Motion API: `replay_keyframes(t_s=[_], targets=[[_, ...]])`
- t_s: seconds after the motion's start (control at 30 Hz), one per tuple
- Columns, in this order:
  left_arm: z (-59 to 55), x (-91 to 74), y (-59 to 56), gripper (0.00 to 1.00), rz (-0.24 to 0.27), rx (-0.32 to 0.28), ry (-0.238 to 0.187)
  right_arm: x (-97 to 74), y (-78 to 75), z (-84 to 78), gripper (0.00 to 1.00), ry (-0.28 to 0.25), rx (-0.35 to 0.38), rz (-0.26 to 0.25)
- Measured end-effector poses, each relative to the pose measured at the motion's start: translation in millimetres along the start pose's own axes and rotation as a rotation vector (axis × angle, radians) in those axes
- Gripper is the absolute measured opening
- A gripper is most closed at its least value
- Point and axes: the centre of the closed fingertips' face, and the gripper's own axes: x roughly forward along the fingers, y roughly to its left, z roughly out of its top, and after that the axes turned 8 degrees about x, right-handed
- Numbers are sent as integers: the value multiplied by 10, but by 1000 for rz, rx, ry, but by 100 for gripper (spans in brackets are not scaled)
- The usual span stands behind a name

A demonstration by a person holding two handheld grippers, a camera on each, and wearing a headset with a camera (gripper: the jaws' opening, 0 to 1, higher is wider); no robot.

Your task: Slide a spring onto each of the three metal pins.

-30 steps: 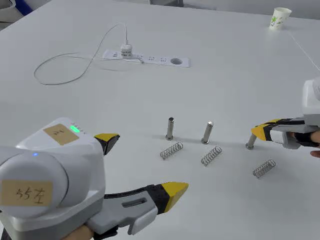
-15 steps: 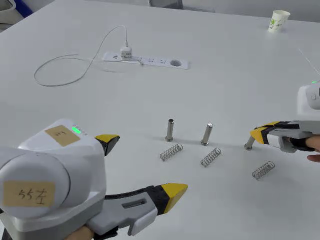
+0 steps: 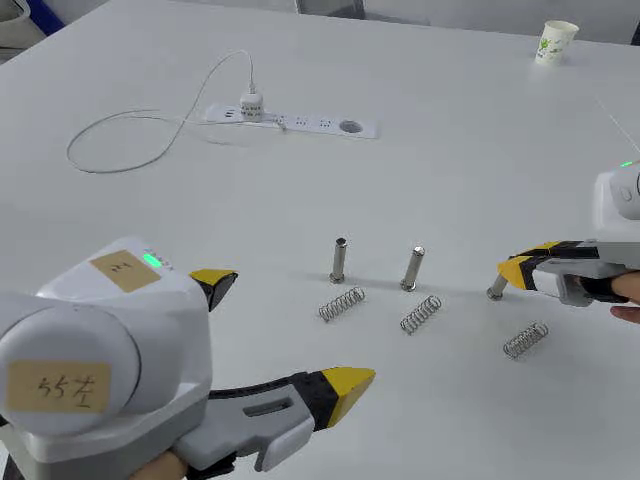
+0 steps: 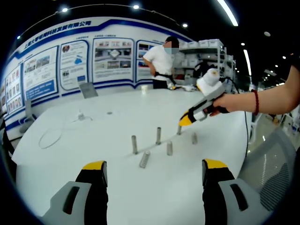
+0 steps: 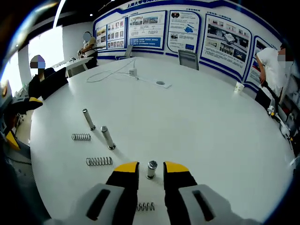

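Observation:
Three metal pins stand in a row on the white table: left pin [image 3: 339,260], middle pin [image 3: 412,268], right pin [image 3: 497,289]. A loose spring lies just in front of each: [image 3: 342,303], [image 3: 421,313], [image 3: 525,339]. My right gripper [image 3: 515,270] comes in from the right, and its yellow tips stand narrowly apart on either side of the right pin [image 5: 151,168], with a sliver of table showing on each side. My left gripper [image 3: 282,335] hovers wide open at the near left, with nothing in it, facing the pins [image 4: 158,135] and springs [image 4: 144,159].
A white power strip [image 3: 292,121] with a plugged charger and a looped cable [image 3: 120,125] lies at the far left of the table. A paper cup [image 3: 553,40] stands at the far right corner. A person [image 4: 161,61] stands beyond the table.
The head camera has shifted slightly. My right gripper stays at the right pin, and my left gripper has not moved.

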Motion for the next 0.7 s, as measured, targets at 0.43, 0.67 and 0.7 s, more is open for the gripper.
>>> replay_keyframes(t_s=[0.43,0.67,0.7], targets=[[10,-1,-10,85,-2,4,-3,-195,79,-57,49,-6,-17,20],[11,-4,-4,86,2,2,-3,-243,63,-170,52,8,1,25],[10,-4,-5,86,2,3,-3,-250,61,-179,52,9,5,25]])
